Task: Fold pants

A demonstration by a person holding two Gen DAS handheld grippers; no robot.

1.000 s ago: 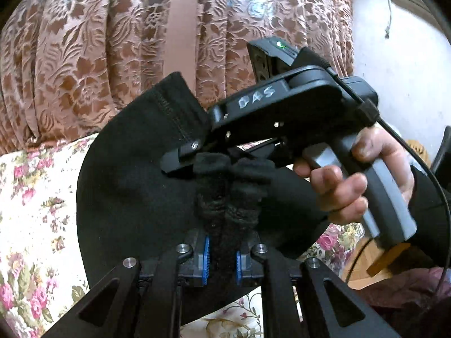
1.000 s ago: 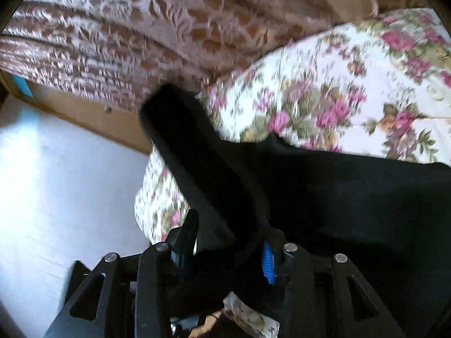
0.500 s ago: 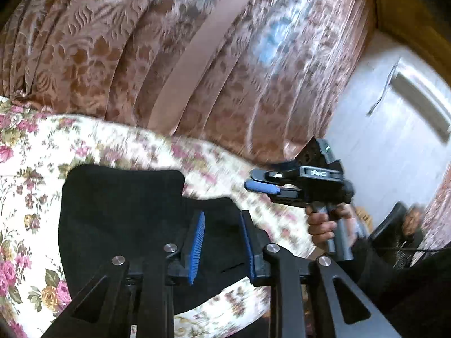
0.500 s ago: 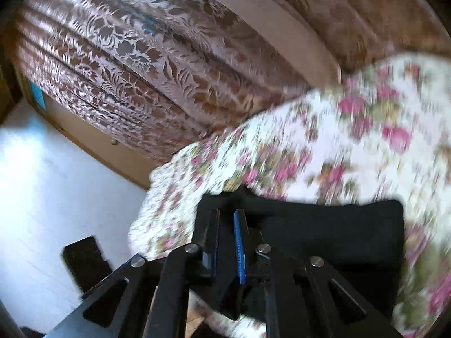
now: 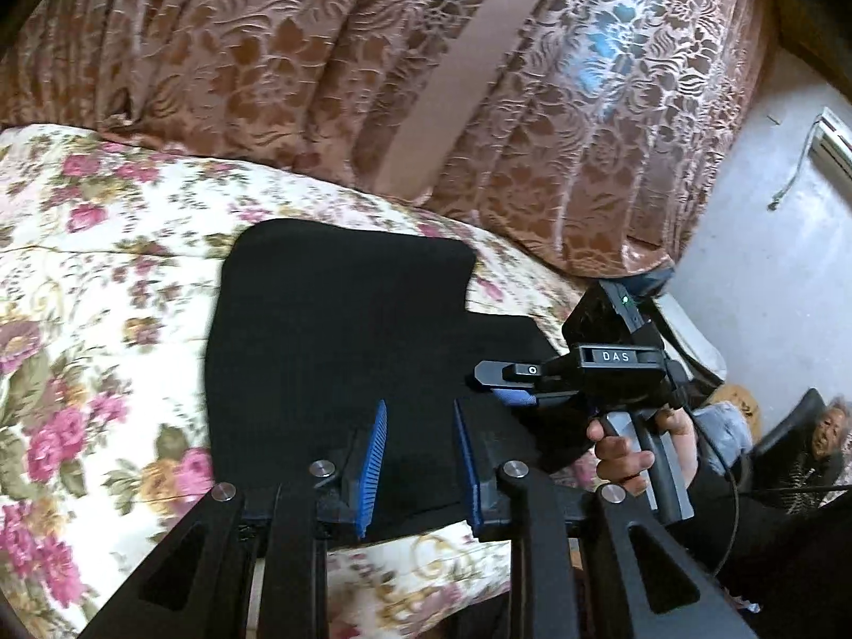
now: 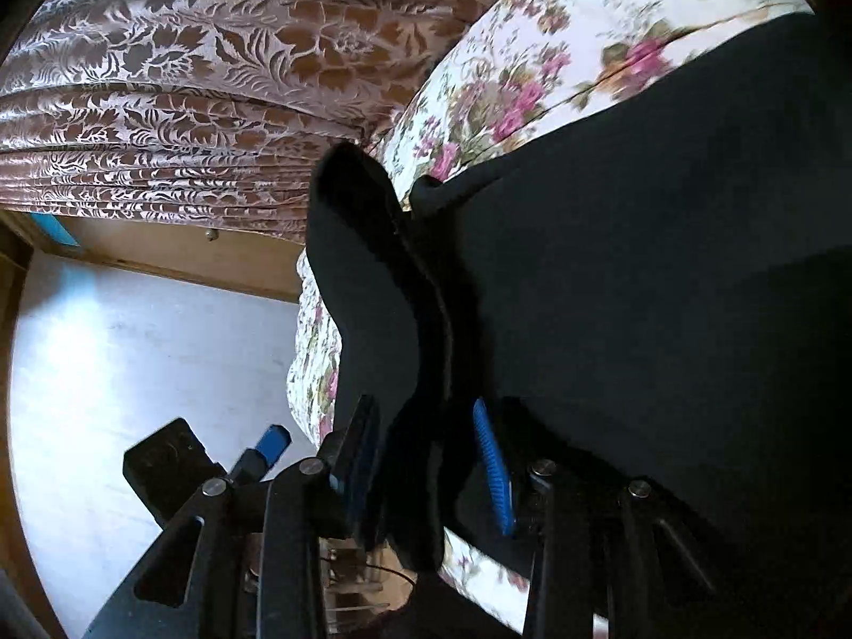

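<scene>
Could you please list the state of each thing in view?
black pants: folded, lying on the floral bedspread
left hand-held gripper: open, empty above the pants
right hand-held gripper: opening, raised pants fold between its pads
curtain: drawn

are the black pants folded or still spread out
Folded: the black pants lie as a compact stepped block on the floral bedspread, no legs stretched out.

1. Daylight is glaring on the pale floor (image 6: pixel 133 351), washing it out.
2. Black pants (image 5: pixel 341 341) are reading as flat shadow (no fold detail).
3. Fisheye bending and dark vignetting are crowding the corners; the floral bedspread (image 5: pixel 80 373) is blurring.
</scene>
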